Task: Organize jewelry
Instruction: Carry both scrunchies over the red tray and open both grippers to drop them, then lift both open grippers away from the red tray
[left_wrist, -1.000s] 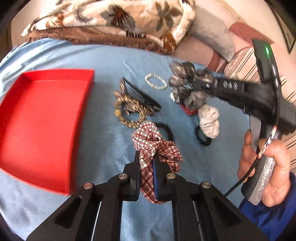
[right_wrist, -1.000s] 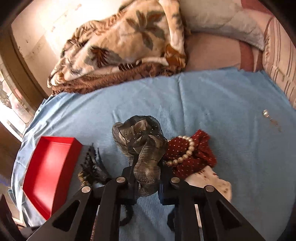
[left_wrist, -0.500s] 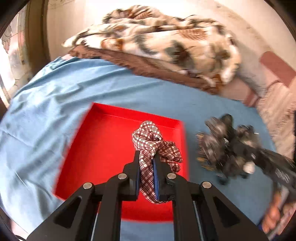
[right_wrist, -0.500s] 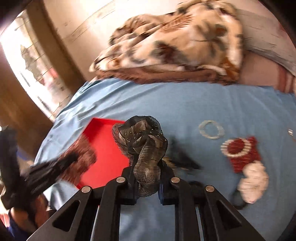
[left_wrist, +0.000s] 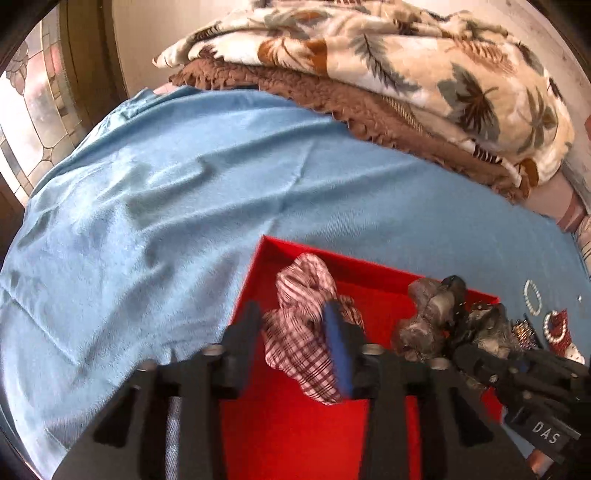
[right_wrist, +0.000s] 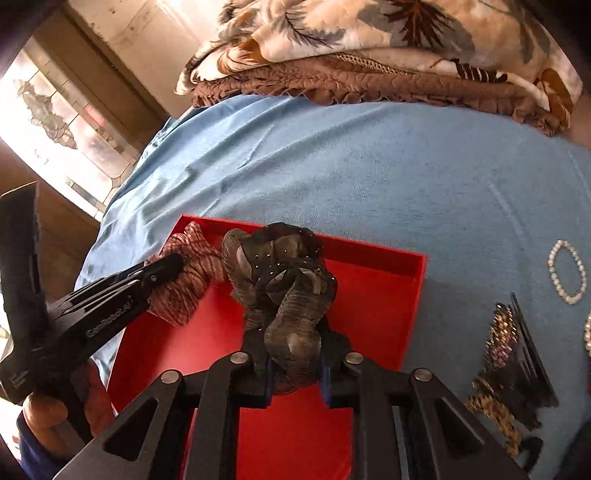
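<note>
- Our left tool (left_wrist: 301, 332) hangs over the shallow red rectangular tray (left_wrist: 295, 435); its jaws have just been opening and stand apart. The red-and-white plaid fabric scrunchie (left_wrist: 306, 332) sags between them, long axis running away from the camera, far end toward the tray's back wall.
- Our right tool (right_wrist: 293, 369) has also just been opening. The grey-brown gauzy studded scrunchie (right_wrist: 280, 280) sits between its loosened fingers, bunched lengthwise toward the tray's far rim (right_wrist: 373, 251). Whether the pads press on it, we cannot tell.
- The tray lies on a light blue bedsheet (left_wrist: 166, 206).
- A white pearl bracelet (right_wrist: 567, 271) lies on the sheet, right of the tray.
</note>
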